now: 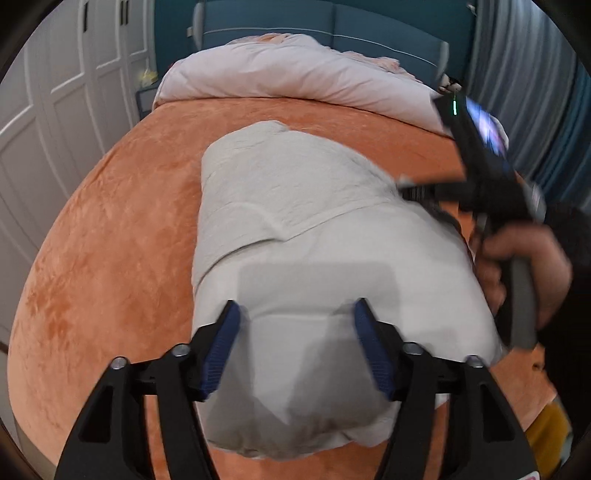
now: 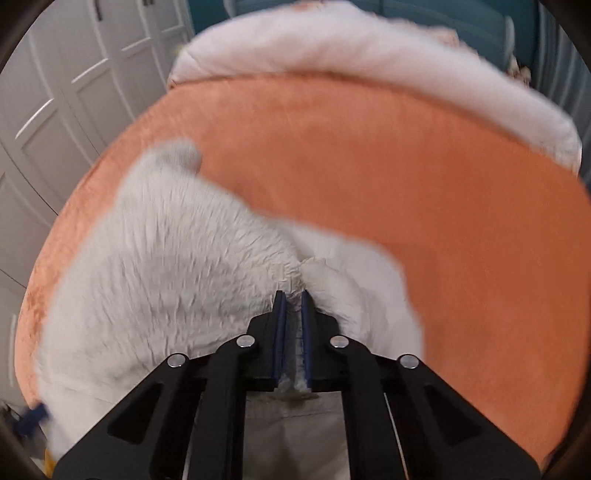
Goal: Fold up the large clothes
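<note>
A pale grey-white garment [image 1: 295,229] lies partly folded on the orange bed cover [image 1: 110,229]. My left gripper [image 1: 295,314] is open, its blue-padded fingers spread over the garment's near end, holding nothing. My right gripper [image 2: 292,295] is shut on a bunched edge of the garment [image 2: 177,266], which is motion-blurred around it. The right gripper also shows in the left wrist view [image 1: 406,186], at the garment's right edge, held by a hand [image 1: 524,266].
A white duvet [image 1: 295,77] is bunched at the far end of the bed against a teal headboard [image 1: 369,26]. White wardrobe doors [image 1: 55,92] stand on the left. Grey curtains [image 1: 517,74] hang on the right.
</note>
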The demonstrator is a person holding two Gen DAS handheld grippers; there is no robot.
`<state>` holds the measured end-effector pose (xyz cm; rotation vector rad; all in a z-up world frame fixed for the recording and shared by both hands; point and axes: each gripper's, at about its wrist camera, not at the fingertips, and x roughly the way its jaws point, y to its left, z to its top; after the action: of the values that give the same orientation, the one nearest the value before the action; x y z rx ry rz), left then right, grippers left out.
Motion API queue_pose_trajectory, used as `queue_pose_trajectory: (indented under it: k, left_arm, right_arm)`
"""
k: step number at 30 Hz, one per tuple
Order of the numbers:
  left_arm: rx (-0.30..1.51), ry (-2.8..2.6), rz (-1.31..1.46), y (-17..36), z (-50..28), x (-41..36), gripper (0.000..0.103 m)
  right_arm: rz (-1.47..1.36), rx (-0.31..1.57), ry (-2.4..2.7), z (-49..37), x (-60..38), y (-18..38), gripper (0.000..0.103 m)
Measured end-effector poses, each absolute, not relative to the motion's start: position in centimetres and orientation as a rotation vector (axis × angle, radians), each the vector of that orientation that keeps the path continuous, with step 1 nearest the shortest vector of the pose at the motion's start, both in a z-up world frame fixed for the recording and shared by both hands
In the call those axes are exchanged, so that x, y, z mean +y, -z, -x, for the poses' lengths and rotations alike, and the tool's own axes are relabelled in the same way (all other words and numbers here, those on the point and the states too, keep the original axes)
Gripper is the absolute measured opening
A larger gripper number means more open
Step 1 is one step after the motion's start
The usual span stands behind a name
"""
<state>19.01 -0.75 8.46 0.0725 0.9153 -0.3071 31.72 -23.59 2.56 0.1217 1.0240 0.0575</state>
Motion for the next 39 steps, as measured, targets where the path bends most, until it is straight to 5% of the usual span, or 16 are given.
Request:
queue_pose_trajectory:
  k: [8, 16, 26, 34, 39]
  left_arm:
    - [0.957, 0.282, -0.06, -6.0, -18.7, 0.5, 0.081]
    - [1.007, 0.212, -0.02, -8.0, -18.1, 0.4, 0.079]
    - [1.025, 0.168, -0.05, -8.1, -17.4, -1.0, 0.079]
    - [0.91, 0.188, -0.018, -12.8, -21.2, -0.9, 0.079]
    - [0.999, 0.183, -0.013, -10.5, -25.1, -2.3, 0.079]
  right_arm:
    - [-0.279, 1.035, -0.116, -30.3, -25.5, -1.0, 0.001]
    - [-0.23, 0.973, -0.15, -22.0, -24.7, -10.3, 0.007]
    - [-0.214, 1.184, -0.17, -17.6, -22.5, -2.1, 0.005]
    - [-0.228, 0.977, -0.148, -22.6, -25.5, -11.5, 0.007]
    - [-0.194, 1.145, -0.059, -28.0, -26.1, -8.0, 0.007]
